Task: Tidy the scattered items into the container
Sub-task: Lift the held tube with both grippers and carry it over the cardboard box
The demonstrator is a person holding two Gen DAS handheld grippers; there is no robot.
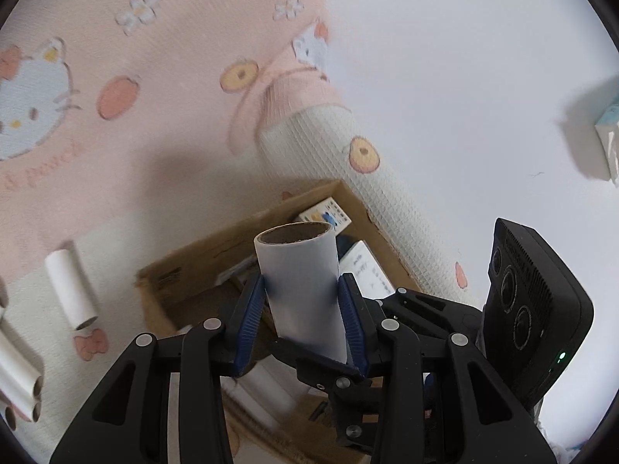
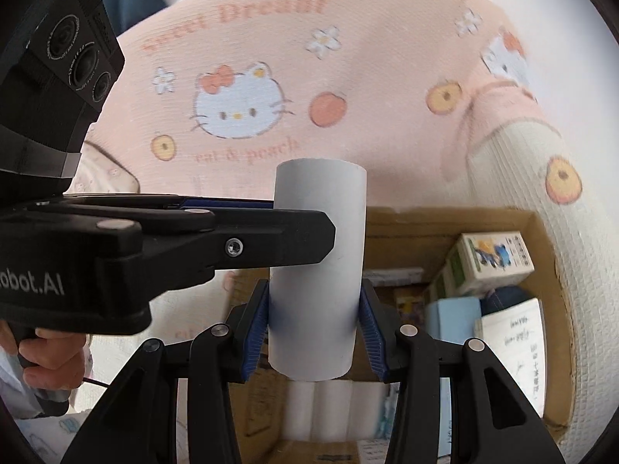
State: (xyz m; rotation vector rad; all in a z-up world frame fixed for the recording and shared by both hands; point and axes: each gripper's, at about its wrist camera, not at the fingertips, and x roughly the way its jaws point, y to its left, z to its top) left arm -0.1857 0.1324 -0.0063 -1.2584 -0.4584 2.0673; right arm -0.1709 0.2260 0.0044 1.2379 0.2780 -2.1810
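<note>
One white cardboard tube [image 1: 300,270] stands upright over the open cardboard box [image 1: 348,197]. My left gripper [image 1: 301,282] is shut on its middle, blue pads pressing both sides. In the right wrist view the same tube [image 2: 321,224] sits between the pads of my right gripper [image 2: 315,290], shut on its lower part. The left gripper [image 2: 301,232] reaches in from the left and clamps the tube higher up. Inside the box [image 2: 541,232] lie small cartons, papers and several white tubes [image 2: 329,406].
More white tubes lie on the bedding left of the box [image 1: 69,286] and at the lower left [image 1: 19,379]. A pink cat-print blanket [image 2: 240,100] lies bunched behind the box. A pale packet [image 1: 607,135] sits at the far right. A hand [image 2: 50,352] grips the left gripper's handle.
</note>
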